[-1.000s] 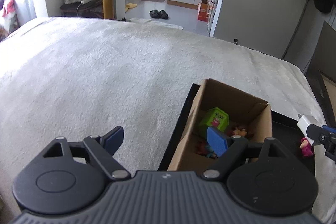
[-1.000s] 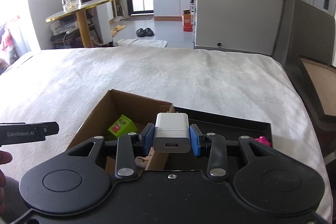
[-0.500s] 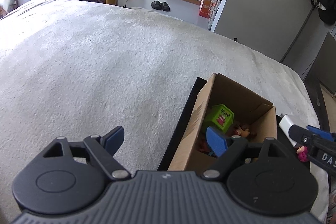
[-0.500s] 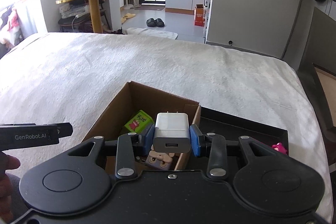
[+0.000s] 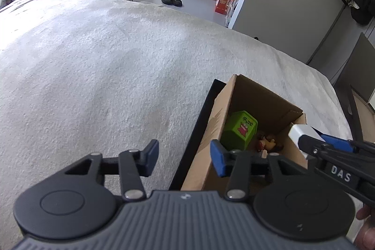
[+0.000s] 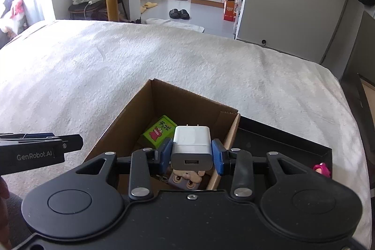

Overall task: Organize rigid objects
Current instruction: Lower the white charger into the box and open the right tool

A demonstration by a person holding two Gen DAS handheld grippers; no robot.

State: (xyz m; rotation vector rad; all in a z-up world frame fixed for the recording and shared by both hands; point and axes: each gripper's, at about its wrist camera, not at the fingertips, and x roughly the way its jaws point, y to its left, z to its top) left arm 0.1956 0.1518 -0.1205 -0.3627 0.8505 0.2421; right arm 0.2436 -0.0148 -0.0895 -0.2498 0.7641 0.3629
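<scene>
My right gripper [image 6: 191, 155] is shut on a white USB charger [image 6: 191, 147] and holds it over the open cardboard box [image 6: 121, 123]; the charger also shows in the left wrist view [image 5: 301, 132]. The box [image 5: 218, 109] holds a green toy box [image 6: 157, 131], a grey-brown figurine [image 6: 186, 178] and other small toys. My left gripper [image 5: 184, 157] is open and empty, hovering over the bed at the box's left side.
The box stands in a black tray [image 6: 281, 142] on a white blanket [image 6: 117, 67]. A small pink toy [image 6: 321, 169] lies in the tray's right corner. A dark chair [image 6: 361, 86] stands to the right of the bed.
My right gripper has carried the charger leftward from above the tray to above the box. My left gripper has tilted down and stayed open.
</scene>
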